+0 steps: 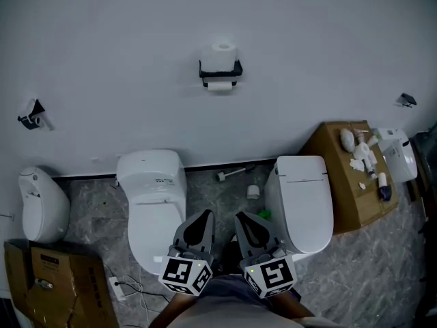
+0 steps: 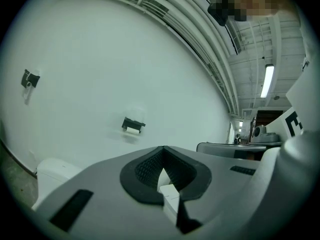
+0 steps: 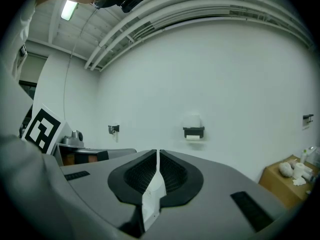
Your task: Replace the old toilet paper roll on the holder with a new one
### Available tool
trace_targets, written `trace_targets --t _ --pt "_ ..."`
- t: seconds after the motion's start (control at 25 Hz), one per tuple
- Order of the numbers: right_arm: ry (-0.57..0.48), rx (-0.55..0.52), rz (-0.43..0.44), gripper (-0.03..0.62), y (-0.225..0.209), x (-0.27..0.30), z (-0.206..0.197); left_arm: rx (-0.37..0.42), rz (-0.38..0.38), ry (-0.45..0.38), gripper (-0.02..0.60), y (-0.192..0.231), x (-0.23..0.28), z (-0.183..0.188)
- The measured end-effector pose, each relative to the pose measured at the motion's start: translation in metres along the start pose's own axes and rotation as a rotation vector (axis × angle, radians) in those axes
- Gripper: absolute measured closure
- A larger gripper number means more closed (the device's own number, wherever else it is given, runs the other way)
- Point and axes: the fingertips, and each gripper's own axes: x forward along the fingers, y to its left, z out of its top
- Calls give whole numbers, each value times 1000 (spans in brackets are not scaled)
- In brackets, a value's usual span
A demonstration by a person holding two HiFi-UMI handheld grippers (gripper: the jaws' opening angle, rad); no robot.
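White wall (image 1: 102,46) bears a black toilet-paper holder (image 1: 220,72); left gripper (image 1: 203,217) and right gripper (image 1: 244,219), jaws closed and empty, should open on approach.

White roll (image 1: 222,52), black holder (image 1: 220,71), white wall (image 1: 307,46), grey marbled floor (image 1: 229,200), brown box (image 1: 333,176).

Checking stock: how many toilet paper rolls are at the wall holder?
2. The upper roll stands on the holder; the lower roll hangs under it. A small white thing on the floor may be another.
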Motion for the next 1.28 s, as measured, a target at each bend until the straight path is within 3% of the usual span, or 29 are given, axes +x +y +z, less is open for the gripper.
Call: trace_targets --t 0.6,0.96,1.28 --pt "-7 34 18 577 -45 59 3 -9 -8 23 577 20 64 2" --pt "-13 95 29 577 -113 113 1 1 -4 60 577 30 149 3" --pt "-63 104 46 577 -179 161 26 21 26 39 577 40 223 24"
